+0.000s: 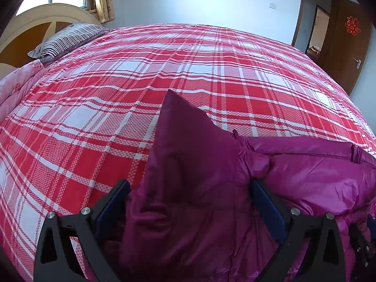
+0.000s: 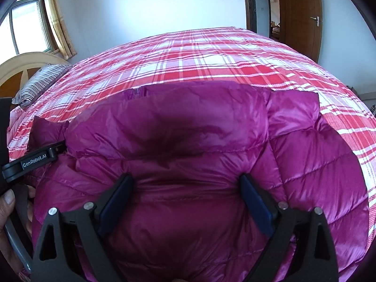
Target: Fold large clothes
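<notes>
A shiny magenta puffer jacket lies on the near side of a bed covered in a red and white plaid sheet. My left gripper stands wide at the jacket's left end. A dark fold of the jacket rises in a peak between its fingers and fills the gap. My right gripper is open wide, pointing down onto the quilted middle of the jacket, with cloth lying loose between its pads. The right wrist view shows one left finger at the jacket's left edge.
A striped pillow and a curved wooden headboard are at the far left, with a pink quilt beside them. A brown door stands at the far right. A hand holds the left gripper's handle.
</notes>
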Demonstrator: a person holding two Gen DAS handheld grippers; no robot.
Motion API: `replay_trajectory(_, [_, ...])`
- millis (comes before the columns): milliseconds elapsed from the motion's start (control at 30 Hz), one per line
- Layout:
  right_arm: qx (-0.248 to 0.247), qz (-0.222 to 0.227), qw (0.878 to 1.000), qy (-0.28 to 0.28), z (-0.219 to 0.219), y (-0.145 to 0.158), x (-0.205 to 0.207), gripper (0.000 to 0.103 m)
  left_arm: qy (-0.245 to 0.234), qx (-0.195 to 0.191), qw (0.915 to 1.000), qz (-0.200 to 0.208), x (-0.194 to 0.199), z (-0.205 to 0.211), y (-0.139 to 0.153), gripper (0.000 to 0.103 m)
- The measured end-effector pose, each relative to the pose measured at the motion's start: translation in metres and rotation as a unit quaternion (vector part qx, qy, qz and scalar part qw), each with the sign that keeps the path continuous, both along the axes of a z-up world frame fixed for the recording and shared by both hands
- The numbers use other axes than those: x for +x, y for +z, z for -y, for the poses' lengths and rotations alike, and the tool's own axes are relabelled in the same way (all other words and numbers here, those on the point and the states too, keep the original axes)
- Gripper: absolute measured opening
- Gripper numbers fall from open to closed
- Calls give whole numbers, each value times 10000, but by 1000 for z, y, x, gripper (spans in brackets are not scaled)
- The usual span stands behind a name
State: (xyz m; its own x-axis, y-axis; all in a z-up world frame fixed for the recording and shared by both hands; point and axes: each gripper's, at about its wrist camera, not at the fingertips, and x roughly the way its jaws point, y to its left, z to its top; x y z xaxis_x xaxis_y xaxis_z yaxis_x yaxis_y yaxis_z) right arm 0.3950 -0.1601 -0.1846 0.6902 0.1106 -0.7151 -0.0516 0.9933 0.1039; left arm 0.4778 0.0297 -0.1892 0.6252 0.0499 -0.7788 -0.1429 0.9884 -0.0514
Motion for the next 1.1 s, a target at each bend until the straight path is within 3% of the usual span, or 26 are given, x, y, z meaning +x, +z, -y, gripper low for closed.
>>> replay_trajectory(600, [-131, -57, 9999, 33, -4, -3, 3, 98, -26, -130, 9998, -168, -4, -8, 9, 102])
replay_trajectory(700, [-90, -37, 9999, 39, -2, -3, 3, 98, -225, -582, 9980, 68, -33, -24, 37, 102])
replay_trajectory(833, [-65, -21, 10000, 50, -1, -3, 3, 99, -461, -826, 9952, 249, -82, -60, 53, 102])
replay_trajectory(1033, [-103, -8, 9999, 51, -2, -3, 2, 99, -672, -1628, 9843, 80, -142, -99, 29, 102])
replay_trajectory(1100, [-111, 1, 9999, 50, -3, -3, 2, 99, -707, -1694, 9830, 37, -147, -98, 19, 102])
